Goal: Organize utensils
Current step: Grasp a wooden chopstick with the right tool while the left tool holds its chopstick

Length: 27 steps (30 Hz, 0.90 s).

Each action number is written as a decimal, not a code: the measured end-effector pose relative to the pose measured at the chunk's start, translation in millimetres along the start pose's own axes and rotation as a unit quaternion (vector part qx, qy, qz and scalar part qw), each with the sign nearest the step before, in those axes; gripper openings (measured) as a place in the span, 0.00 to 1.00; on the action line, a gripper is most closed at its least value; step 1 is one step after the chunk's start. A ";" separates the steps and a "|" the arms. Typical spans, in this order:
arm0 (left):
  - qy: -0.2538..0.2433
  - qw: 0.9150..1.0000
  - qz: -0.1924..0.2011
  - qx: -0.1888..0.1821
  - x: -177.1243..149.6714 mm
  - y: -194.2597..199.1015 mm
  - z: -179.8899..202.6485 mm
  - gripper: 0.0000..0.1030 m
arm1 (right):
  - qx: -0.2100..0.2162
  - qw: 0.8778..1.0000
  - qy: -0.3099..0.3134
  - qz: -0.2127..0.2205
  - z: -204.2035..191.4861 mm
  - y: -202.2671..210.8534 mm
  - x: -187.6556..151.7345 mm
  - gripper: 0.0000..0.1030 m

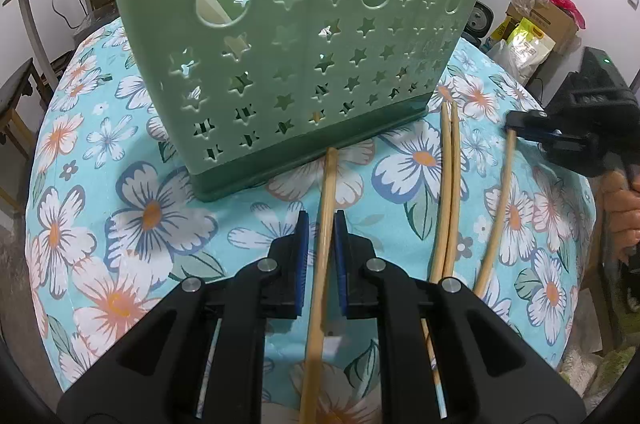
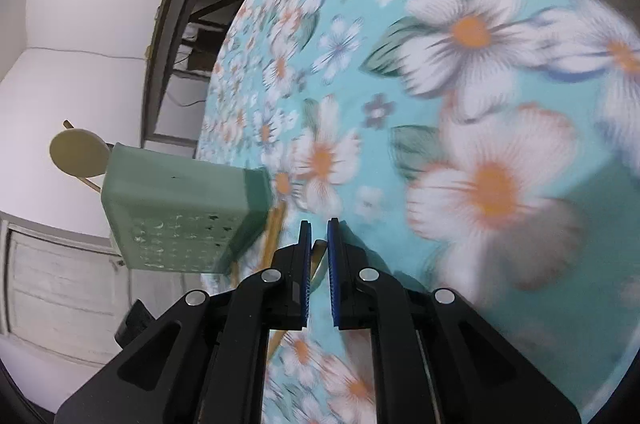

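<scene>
**Bamboo chopsticks gripped at both hands; holder awaits loading**

Green plastic, pierced with star cut-outs, forms the utensil holder (image 1: 304,36) that stands upright at the left and centre of the left wrist view, on a floral tablecloth (image 1: 160,208). Its dark base rests flat on the cloth.

Just right of the holder's near corner, the left gripper (image 1: 322,228) is clenched on a single bamboo chopstick (image 1: 326,192). The blue pads press the stick from both sides, and its far tip touches or nearly touches the holder's base.

Further right, a pair of chopsticks (image 1: 448,184) lies loose on the cloth, side by side, their far ends just beside the holder's right corner.

At the far right, the right gripper (image 1: 524,128) is closed on the far tip of a fourth chopstick (image 1: 500,204). The right wrist view is blurred but confirms a bamboo end between narrow jaws (image 2: 319,252). The same view shows a spoon-like disc (image 2: 78,154) already protruding from the holder's top.

Judgement: the step in hand is pick-up, with each hand holding one stick that has not yet gone into the holder. The next move calls for lifting each stick clear, tipping it upright and lowering it into a compartment. The right-hand grip, so near the tip, may let the stick swing.
</scene>
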State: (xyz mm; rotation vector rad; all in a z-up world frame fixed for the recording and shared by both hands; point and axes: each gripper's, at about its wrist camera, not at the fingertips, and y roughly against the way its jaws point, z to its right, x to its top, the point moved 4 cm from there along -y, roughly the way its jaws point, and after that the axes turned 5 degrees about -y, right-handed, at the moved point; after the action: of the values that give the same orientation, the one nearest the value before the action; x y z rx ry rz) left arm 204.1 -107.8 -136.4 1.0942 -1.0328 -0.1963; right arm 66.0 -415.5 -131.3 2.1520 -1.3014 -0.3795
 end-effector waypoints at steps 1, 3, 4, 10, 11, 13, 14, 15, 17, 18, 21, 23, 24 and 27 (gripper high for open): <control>0.000 1.000 0.000 0.000 0.2 0.1 -0.1 0.11 | -0.006 1.000 0.000 0.005 3.4 8.6 -0.1 0.09; 0.000 1.000 -0.001 0.001 0.0 -0.1 0.0 0.11 | -0.008 1.000 -0.008 0.010 8.4 17.0 0.7 0.10; -0.001 1.000 -0.001 0.002 0.0 -0.3 0.1 0.11 | -0.006 1.000 -0.012 0.012 10.8 21.6 0.2 0.15; 0.000 1.000 -0.002 0.006 0.4 -0.9 2.7 0.11 | -0.010 1.000 -0.015 0.009 8.2 14.0 -6.9 0.33; 0.000 1.000 -0.002 0.006 0.7 -1.0 3.5 0.11 | -0.011 1.000 -0.016 0.009 7.7 12.0 -8.0 0.33; 0.000 1.000 -0.002 0.007 0.9 -1.0 4.3 0.11 | -0.013 1.000 -0.016 0.012 5.7 7.9 -10.5 0.33; -0.001 1.000 -0.002 0.008 0.9 -1.1 4.8 0.11 | -0.015 1.000 -0.013 0.012 3.1 4.9 -11.5 0.33; -0.001 1.000 -0.002 0.008 1.0 -1.2 5.4 0.11 | -0.018 1.000 -0.008 0.012 0.7 2.3 -14.4 0.33; -0.001 1.000 -0.003 0.009 1.1 -1.4 6.5 0.11 | -0.017 1.000 -0.005 0.009 -2.4 -2.3 -19.4 0.33; -0.001 1.000 -0.003 0.009 1.2 -1.7 6.9 0.11 | -0.016 1.000 -0.005 0.008 -3.3 -5.0 -22.1 0.33; -0.002 1.000 -0.002 0.011 1.5 -1.7 7.4 0.11 | -0.019 1.000 -0.001 0.012 -7.7 -9.6 -27.5 0.31; -0.003 1.000 -0.003 0.013 1.6 -2.5 8.8 0.11 | -0.017 1.000 -0.003 0.009 -9.0 -14.8 -30.1 0.21; -0.003 1.000 -0.003 0.014 1.6 -2.7 9.4 0.11 | -0.018 1.000 -0.003 0.007 -9.4 -18.3 -32.1 0.17; -0.005 1.000 -0.004 0.015 2.0 -3.6 11.4 0.11 | -0.017 1.000 0.004 0.007 -9.3 -23.4 -36.7 0.13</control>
State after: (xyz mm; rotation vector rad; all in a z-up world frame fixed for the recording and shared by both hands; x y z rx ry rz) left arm 197.7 -118.0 -137.3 1.1261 -1.0432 -0.1926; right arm 69.7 -372.1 -140.5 2.1131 -1.2947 -0.3837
